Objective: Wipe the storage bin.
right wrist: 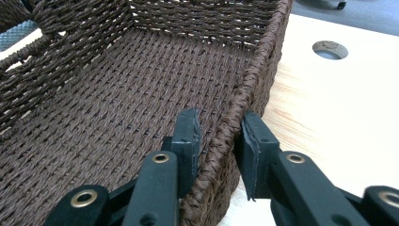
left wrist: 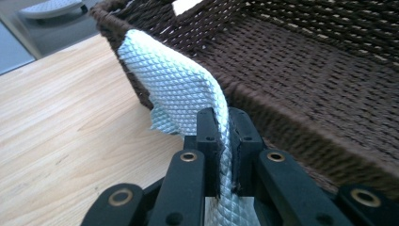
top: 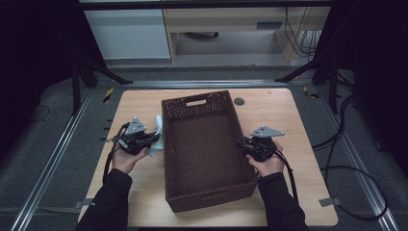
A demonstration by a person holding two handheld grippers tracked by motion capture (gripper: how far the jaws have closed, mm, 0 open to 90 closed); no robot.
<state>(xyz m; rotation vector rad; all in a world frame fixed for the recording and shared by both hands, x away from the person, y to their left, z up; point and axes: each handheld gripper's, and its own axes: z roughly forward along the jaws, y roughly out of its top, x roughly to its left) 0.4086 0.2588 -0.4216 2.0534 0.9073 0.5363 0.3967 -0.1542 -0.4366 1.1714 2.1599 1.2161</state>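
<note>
Cloth (left wrist: 176, 87), white with a quilted diamond weave, hangs pinched in the left gripper (left wrist: 225, 141) beside the left wall of a dark brown wicker basket (top: 211, 185), its free end draped against the rim. It looks light and limp, likely to fold and sag wherever it is not supported, so a grip near an edge or corner, as here, should carry it easily. The basket appears stiff but light enough to slide, which may be why the right gripper (right wrist: 217, 143) straddles its right wall, one jaw inside and one outside, parted and not visibly squeezing the weave. The basket's floor lies bare, a handle slot cut in its far end. Beneath it, a pale wood-grain counter (top: 298, 115) with a round cable hole near the far edge stands on a grey floor, with dark curtains at either side and cables trailing to the right.
</note>
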